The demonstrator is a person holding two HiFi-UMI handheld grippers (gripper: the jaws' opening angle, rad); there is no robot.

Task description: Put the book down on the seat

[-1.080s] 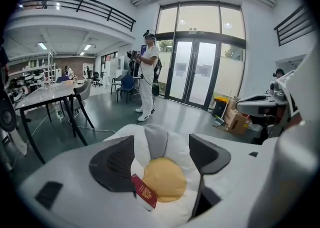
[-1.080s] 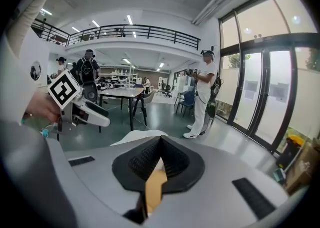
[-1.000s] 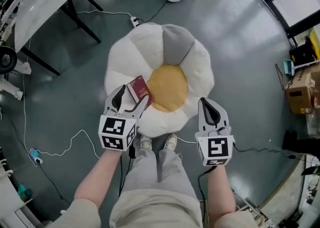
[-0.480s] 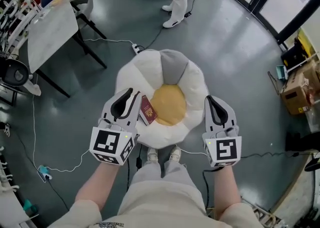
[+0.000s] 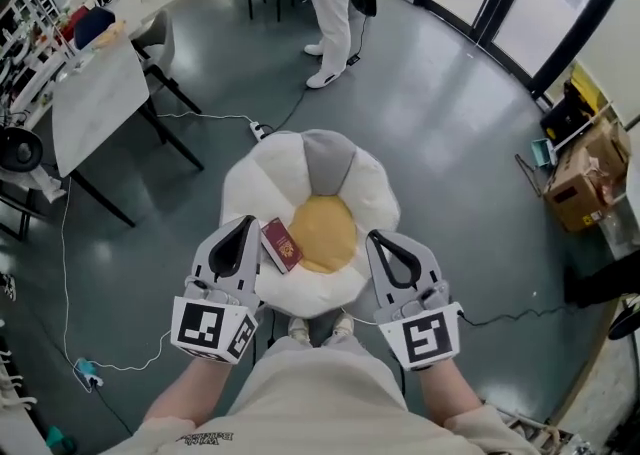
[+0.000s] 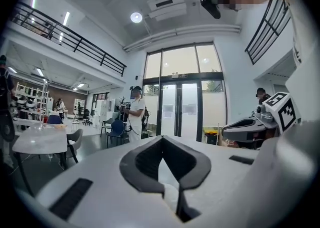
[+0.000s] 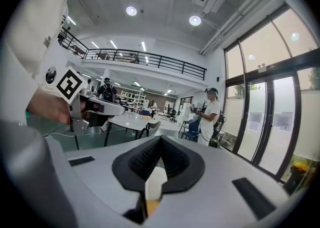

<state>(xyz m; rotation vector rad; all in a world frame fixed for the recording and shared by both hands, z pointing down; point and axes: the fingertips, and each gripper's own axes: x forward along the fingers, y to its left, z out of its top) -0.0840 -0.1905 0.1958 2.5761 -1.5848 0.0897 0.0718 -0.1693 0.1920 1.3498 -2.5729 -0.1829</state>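
**Operator:** Status of the placement step?

**Inspector:** By the look of it, complete. The book (image 5: 281, 244) lies flat on the seat (image 5: 262, 175), on a white petal just left of the yellow centre (image 5: 324, 233). Nothing holds it. What remains, at most, is to draw both tools clear.

**Operator:** Position of the book relative to the fingers?

**Inspector:** In the head view, the left gripper (image 5: 244, 227) shows just left of the book, apparently raised above the seat. I cannot tell whether it is touching. The right gripper (image 5: 378, 241) is further off, beyond the yellow centre.

**Operator:** Jaw condition, each side?

**Inspector:** Left: the jaws are closing and meet pad against pad, with nothing between them. Its own view looks out across the room, not at the book. Right: jaws together, likewise empty.

**Operator:** Any hazard?

**Inspector:** A soft cushion may let the book slide. It appears settled
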